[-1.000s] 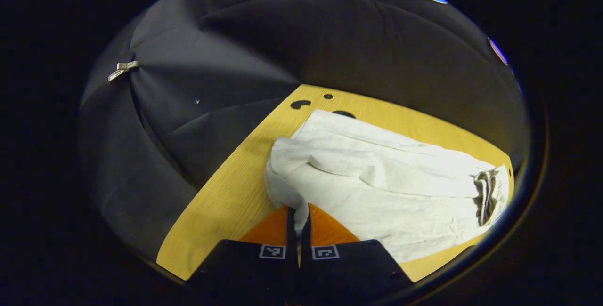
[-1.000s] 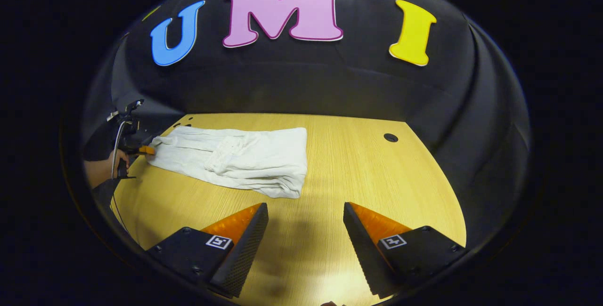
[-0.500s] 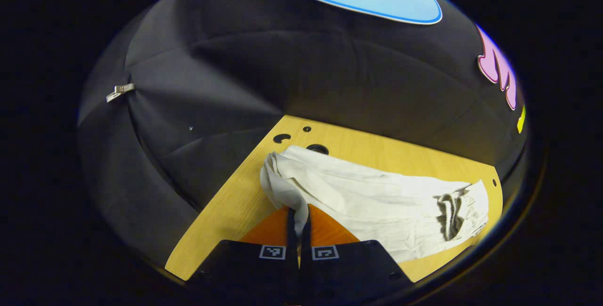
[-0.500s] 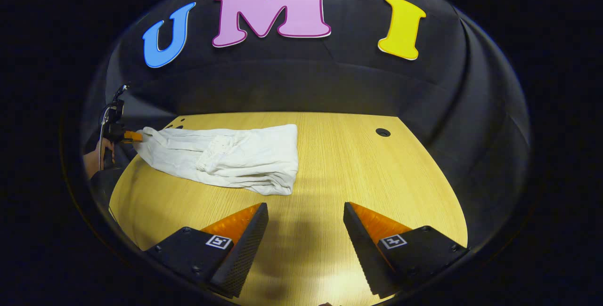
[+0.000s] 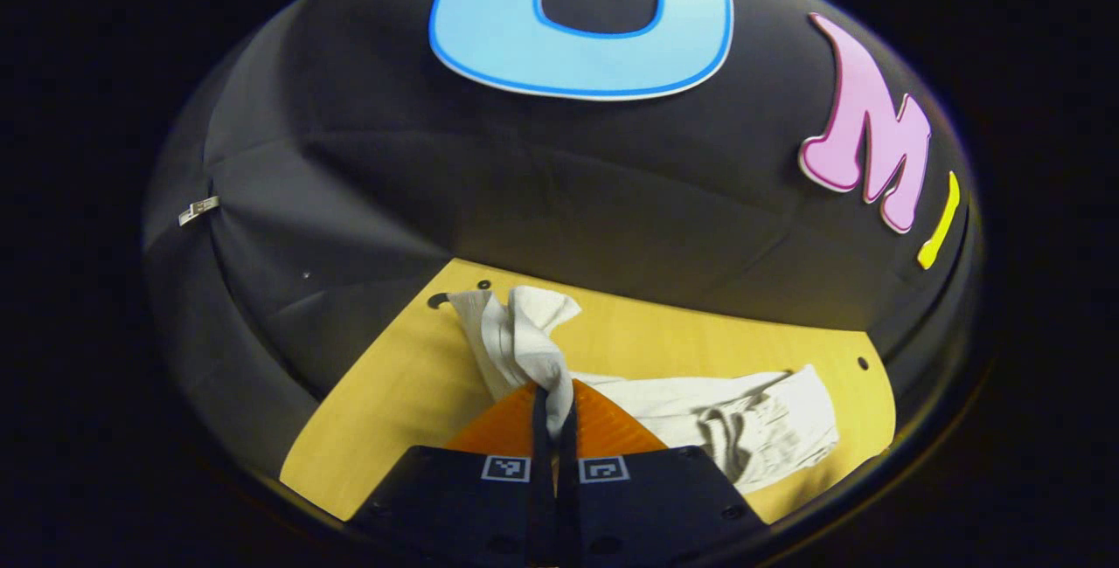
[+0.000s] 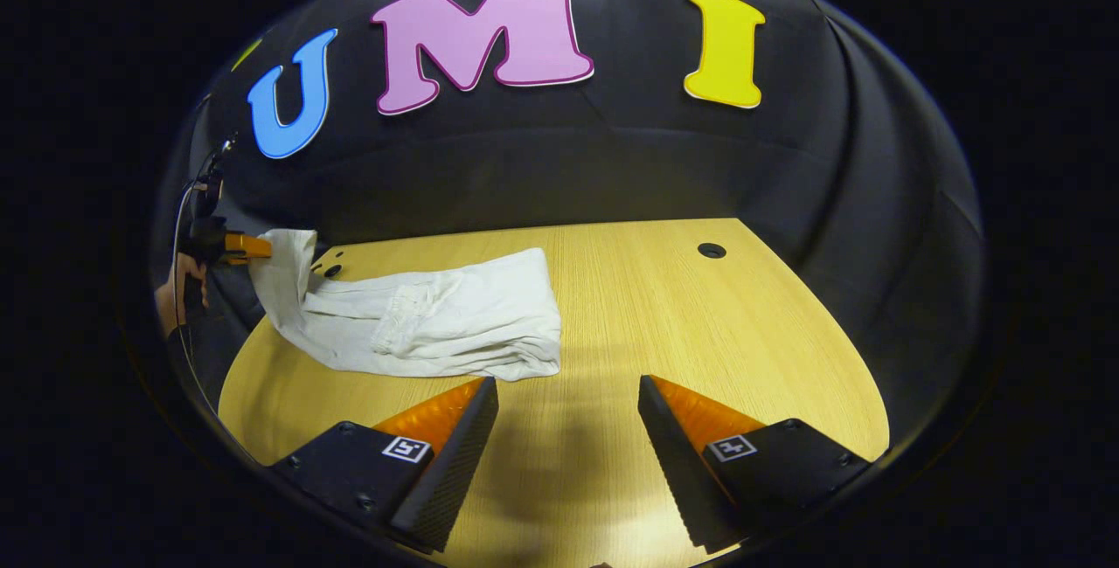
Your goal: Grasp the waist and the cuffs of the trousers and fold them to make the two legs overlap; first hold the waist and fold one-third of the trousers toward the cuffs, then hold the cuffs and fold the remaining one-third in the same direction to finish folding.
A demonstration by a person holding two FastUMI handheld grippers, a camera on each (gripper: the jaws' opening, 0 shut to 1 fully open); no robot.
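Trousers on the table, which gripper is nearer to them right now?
Left. The left gripper is shut on one end of the trousers, lifting it. The right gripper is open above bare table, apart from the folded end.

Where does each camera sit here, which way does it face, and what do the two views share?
Left gripper view: rides the left gripper, facing along the table; its own fingers pinch the lifted end of the trousers.
Right gripper view: rides the right gripper, facing the booth wall across the table; its own fingers stand apart over bare wood.
Shared: the trousers, table, and the left gripper, seen far left with a hand.
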